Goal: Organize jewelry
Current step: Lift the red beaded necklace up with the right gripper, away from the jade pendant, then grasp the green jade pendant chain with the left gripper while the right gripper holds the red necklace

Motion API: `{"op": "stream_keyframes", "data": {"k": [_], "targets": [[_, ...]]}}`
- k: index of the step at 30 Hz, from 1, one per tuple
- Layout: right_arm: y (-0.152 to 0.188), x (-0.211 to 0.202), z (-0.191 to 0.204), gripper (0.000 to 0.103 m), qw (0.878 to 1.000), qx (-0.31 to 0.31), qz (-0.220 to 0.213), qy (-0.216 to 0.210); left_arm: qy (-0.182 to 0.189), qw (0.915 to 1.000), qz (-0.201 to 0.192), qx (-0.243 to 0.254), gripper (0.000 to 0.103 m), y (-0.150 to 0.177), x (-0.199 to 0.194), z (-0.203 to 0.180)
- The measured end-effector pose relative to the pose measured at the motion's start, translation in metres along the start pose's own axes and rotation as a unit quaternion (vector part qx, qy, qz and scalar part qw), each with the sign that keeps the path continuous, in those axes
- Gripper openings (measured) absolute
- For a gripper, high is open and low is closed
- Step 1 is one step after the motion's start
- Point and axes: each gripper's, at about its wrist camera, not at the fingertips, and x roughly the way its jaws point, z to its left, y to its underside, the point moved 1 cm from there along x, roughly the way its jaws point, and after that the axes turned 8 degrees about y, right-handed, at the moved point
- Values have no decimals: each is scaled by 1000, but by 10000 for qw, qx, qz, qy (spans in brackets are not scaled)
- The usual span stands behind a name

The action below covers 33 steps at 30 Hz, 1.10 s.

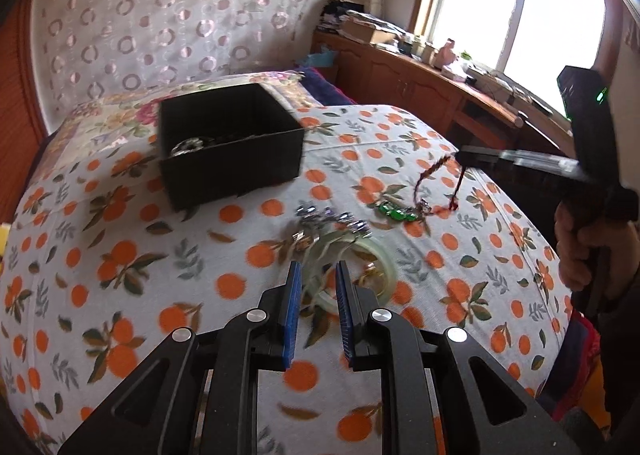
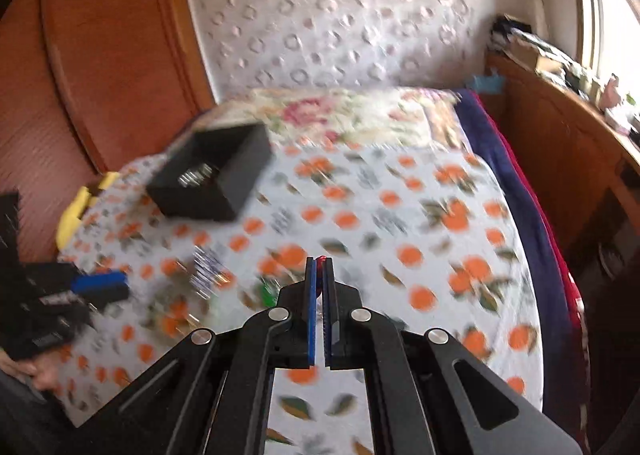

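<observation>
Left wrist view: right claw (image 1: 460,154) clamped on red cord bracelet (image 1: 430,187), lifted right of black box (image 1: 230,147). Left claw (image 1: 318,275) apart, over jade bangle (image 1: 352,267) on bed. Next, probably: carrying bracelet over box, then releasing.

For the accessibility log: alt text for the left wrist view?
Open left gripper hovers over a pale green bangle on an orange-print bedspread. Right gripper lifts a red cord necklace; a black box sits behind.
</observation>
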Motion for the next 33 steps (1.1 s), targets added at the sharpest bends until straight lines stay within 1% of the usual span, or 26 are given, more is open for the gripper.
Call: {"op": "stream_keyframes", "data": {"k": [3,6,10,13,17,23,24,27,31,32,33], "targets": [[10,4,-15,3,9999,124,51,29,151,9997,140,156,16,-12,15,-15],[18,3,-27,3,9996,267,64,-80,262,9988,238,328,16,-22,28,-33],[27,5,-32,3,9994,318,104,-124,343,9975,387,491,16,-36,53,-54],[30,7,-33,3,9993,333,118,-150,232,9970,462,580,16,-45,68,-62],[34,5,-36,3,9990,395,94,-207,39,9966,669,475,16,-55,92,-61],[37,1,-38,4,9988,430,9,-227,-215,9945,898,487,16,-54,113,-61],[37,1,-39,4,9988,439,12,-234,-224,9943,918,488,19,-53,115,-62],[37,1,-39,4,9988,430,16,-218,-352,9941,889,520,26,-52,119,-62],[36,0,-43,4,9987,465,15,-208,-354,9946,834,517,26,-51,118,-63],[36,0,-44,4,9987,473,8,-208,-286,9950,814,511,21,-49,117,-63],[36,-1,-44,4,9986,479,1,-209,-304,9949,799,537,21,-49,117,-65]]}}
